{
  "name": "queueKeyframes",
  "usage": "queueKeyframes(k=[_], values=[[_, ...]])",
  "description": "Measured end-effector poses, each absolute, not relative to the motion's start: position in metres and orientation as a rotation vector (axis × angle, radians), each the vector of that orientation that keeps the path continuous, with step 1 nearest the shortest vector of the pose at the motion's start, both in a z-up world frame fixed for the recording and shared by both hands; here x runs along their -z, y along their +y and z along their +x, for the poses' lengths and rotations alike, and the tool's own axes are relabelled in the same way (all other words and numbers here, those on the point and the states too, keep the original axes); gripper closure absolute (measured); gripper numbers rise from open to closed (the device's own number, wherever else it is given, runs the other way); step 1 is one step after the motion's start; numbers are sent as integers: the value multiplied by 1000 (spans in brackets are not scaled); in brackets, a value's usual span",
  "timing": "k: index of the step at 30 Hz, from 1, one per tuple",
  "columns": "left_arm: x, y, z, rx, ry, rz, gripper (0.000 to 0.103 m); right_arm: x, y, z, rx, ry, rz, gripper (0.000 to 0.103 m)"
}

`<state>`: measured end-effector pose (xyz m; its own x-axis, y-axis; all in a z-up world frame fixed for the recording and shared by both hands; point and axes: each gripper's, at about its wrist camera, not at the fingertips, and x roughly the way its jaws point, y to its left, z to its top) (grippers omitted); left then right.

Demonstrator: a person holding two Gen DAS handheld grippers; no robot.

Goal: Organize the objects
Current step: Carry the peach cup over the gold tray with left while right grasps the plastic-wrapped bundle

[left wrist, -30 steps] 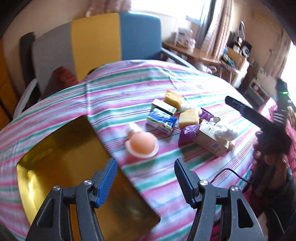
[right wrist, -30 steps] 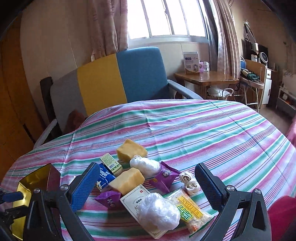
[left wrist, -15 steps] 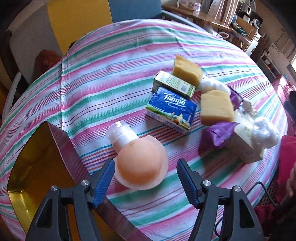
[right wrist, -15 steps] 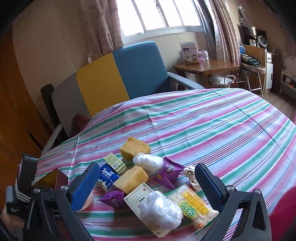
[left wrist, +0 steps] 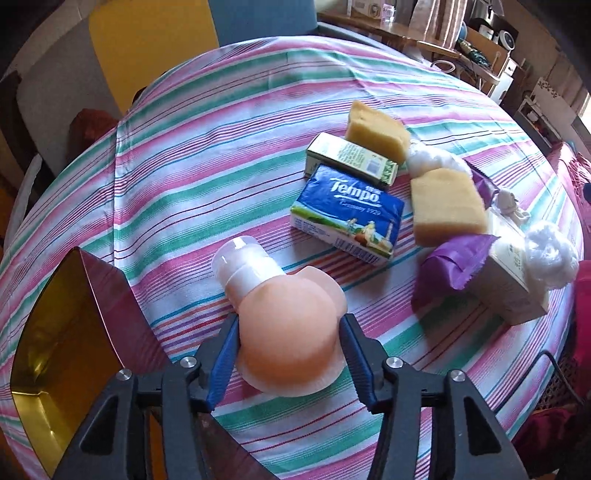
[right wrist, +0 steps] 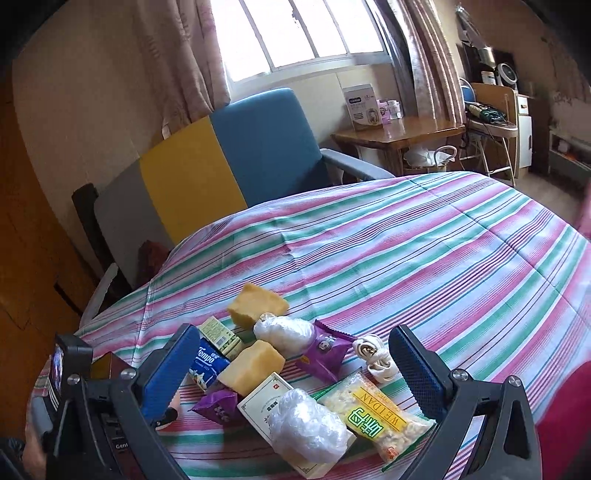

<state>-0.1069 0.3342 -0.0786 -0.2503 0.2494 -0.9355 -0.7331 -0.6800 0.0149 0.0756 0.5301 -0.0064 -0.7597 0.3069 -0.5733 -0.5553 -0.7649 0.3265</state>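
Left gripper (left wrist: 288, 354): jaws have just been closing, blue pads now against both flanks of the peach squeeze bottle (left wrist: 286, 332), which lies on the striped tablecloth (left wrist: 207, 155) (white cap pointing away). Gold box (left wrist: 55, 354) just left of it. Tempo tissue pack (left wrist: 347, 212) beyond, right.

Right gripper (right wrist: 291, 373): jaws wide, nothing between the pads. Only this view shows the yellow snack packet (right wrist: 380, 417) and the window (right wrist: 303, 33).

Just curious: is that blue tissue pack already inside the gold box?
No, the blue tissue pack lies on the striped tablecloth, apart from the gold box.
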Motion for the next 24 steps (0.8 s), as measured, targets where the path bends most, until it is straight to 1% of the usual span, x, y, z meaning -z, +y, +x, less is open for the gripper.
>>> queueKeyframes(k=[7,8,9,14,17,19,20,21,23,24], values=[[36,322,-86,-2017,499,-1222,49,13,551,82,-2432,826,-685,0],[28,317,-82,-2018,471,-1205,49,15,551,80,-2437,833,-695,1],[21,313,-80,-2021,448,-1190,49,15,550,78,-2445,833,-710,4],[2,288,-68,-2037,375,-1143,49,17,535,65,-2513,767,-799,14],[-9,270,-60,-2048,336,-1132,49,21,528,61,-2553,769,-874,14],[-15,255,-58,-2057,305,-1118,49,20,523,61,-2572,733,-925,14],[-17,249,-57,-2063,297,-1112,49,18,522,63,-2587,709,-951,12],[-19,242,-56,-2070,288,-1106,49,18,519,64,-2583,662,-984,8],[-21,227,-56,-2084,267,-1102,49,21,515,66,-2541,566,-1061,8],[-21,221,-56,-2089,259,-1103,48,24,515,66,-2517,566,-1099,8]])
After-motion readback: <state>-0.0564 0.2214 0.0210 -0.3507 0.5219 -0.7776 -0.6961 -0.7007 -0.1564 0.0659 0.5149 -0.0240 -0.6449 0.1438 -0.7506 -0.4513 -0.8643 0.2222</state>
